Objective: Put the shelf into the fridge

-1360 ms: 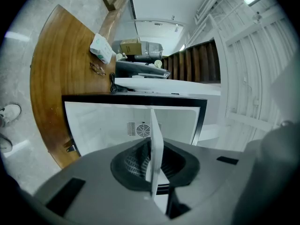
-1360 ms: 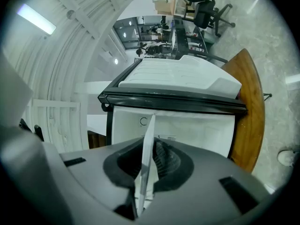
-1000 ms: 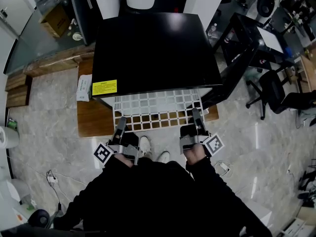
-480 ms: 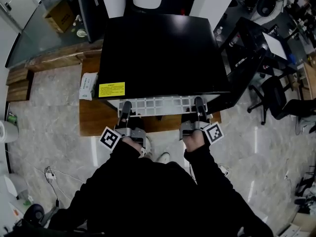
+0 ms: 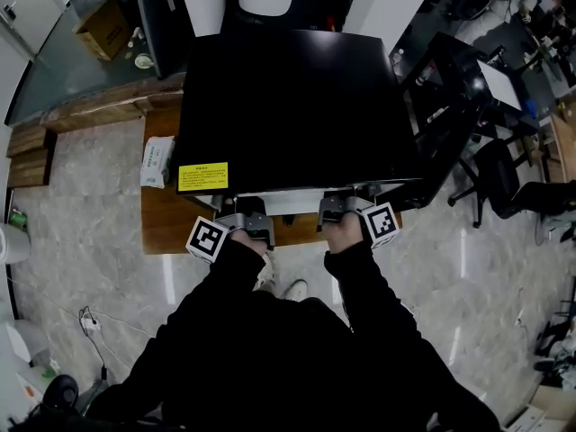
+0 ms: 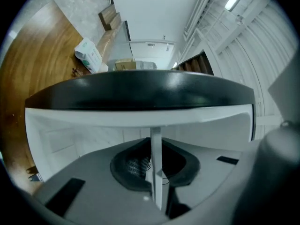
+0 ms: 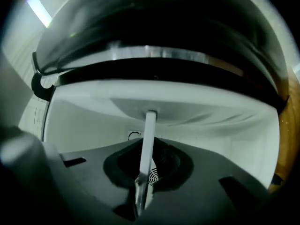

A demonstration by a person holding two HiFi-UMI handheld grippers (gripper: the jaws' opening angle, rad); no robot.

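Observation:
The black mini fridge point(image 5: 288, 97) stands below me, seen from above. The white wire shelf point(image 5: 288, 200) lies almost wholly inside it; only a thin white strip shows at the front opening. My left gripper point(image 5: 236, 214) and right gripper point(image 5: 346, 205) sit at that opening, each shut on the shelf's front edge. In the left gripper view the shelf point(image 6: 156, 146) runs edge-on as a white bar between the jaws of the left gripper point(image 6: 156, 172), with the white fridge interior point(image 6: 84, 135) behind. The right gripper point(image 7: 144, 172) pinches the shelf's bar point(image 7: 148, 135) the same way.
The fridge rests on a low wooden platform point(image 5: 171, 219) with a white packet point(image 5: 155, 160) at its left. Its black open door point(image 5: 445, 106) swings out to the right. An office chair point(image 5: 504, 169) stands farther right, a cardboard box point(image 5: 101, 32) far left. My shoes point(image 5: 279, 282) are on the pale floor.
The shelf has slid forward from mostly outside the fridge to almost fully inside. Both grippers have moved forward with it up to the fridge's front opening, still shut on its edge.

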